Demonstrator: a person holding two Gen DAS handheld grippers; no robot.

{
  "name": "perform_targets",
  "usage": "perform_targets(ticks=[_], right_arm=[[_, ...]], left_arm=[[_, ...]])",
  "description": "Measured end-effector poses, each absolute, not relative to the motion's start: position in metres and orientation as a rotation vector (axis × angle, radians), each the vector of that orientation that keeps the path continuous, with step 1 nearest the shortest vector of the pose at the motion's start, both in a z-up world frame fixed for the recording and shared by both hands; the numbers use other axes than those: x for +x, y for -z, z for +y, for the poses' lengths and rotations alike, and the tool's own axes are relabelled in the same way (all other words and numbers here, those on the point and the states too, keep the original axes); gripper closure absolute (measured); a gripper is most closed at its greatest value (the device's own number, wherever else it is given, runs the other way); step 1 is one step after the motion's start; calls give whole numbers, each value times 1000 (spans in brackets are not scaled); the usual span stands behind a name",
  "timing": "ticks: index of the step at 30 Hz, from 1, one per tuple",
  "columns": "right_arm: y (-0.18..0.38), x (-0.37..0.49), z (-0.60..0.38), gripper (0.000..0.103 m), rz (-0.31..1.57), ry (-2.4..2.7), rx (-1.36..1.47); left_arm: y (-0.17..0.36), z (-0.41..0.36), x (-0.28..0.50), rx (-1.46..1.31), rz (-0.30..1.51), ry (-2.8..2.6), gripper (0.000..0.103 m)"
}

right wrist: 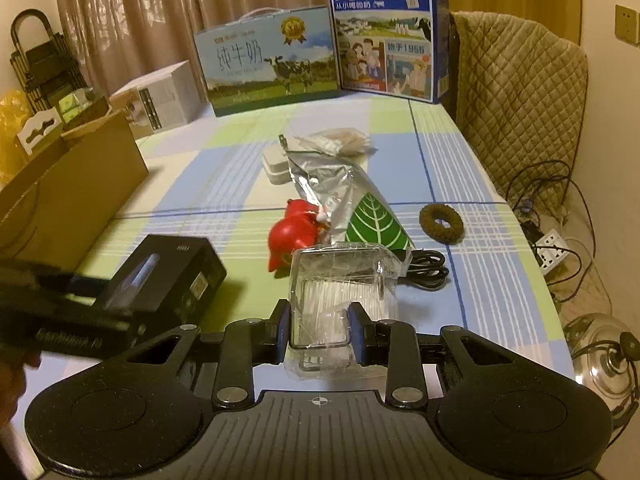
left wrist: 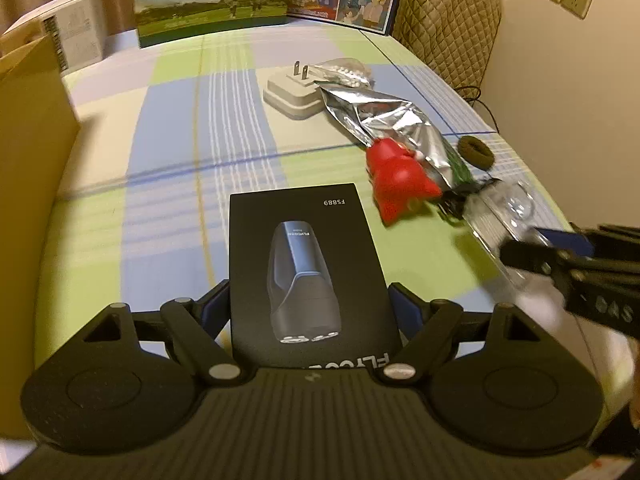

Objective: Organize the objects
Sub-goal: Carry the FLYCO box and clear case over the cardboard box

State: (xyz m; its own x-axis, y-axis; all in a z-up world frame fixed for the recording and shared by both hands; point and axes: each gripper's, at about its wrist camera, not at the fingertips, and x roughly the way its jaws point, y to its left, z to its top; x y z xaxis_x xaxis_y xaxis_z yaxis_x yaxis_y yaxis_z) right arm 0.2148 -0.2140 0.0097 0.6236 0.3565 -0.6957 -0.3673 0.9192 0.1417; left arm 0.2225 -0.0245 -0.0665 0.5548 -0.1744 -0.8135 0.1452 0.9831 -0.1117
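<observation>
- While the left gripper (left wrist: 310,312) sits low at the near edge of the tabletop (left wrist: 168,128), its fingers are clamped on the two long sides of a black shaver box (left wrist: 308,264), which lies flat with its long axis running away from the camera and its printed face up.
- From the right wrist view, the right gripper (right wrist: 319,330) has its fingers closed on a clear plastic box (right wrist: 340,292) wrapped in film, held near the front edge of the tabletop; its long axis runs away from the camera.
- Both grippers point toward the far edge, side by side, the left one's body blurred at the left of the right wrist view.
- Just beyond the clear box lie a red toy figure (right wrist: 294,236) and a coiled black cable (right wrist: 426,270), near each other.
- A silver foil pouch (right wrist: 340,196) with a green leaf print lies diagonally past the toy, with a white plug adapter (left wrist: 292,94) at its far end, prongs up.
- A brown hair ring (right wrist: 441,220) rests toward the right edge, apart from the pouch.
- A cardboard box (right wrist: 76,192) stands along the left edge.
- Two milk cartons (right wrist: 384,36) stand upright at the far edge, beside a quilted chair back (right wrist: 520,100).
</observation>
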Motion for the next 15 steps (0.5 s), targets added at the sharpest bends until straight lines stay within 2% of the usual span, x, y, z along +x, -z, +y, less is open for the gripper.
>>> perform_targets(ticks=[15], right_arm=[[-47, 136, -200, 75, 746, -394, -23]], left_arm=[[13, -11, 133, -58, 889, 173, 24]])
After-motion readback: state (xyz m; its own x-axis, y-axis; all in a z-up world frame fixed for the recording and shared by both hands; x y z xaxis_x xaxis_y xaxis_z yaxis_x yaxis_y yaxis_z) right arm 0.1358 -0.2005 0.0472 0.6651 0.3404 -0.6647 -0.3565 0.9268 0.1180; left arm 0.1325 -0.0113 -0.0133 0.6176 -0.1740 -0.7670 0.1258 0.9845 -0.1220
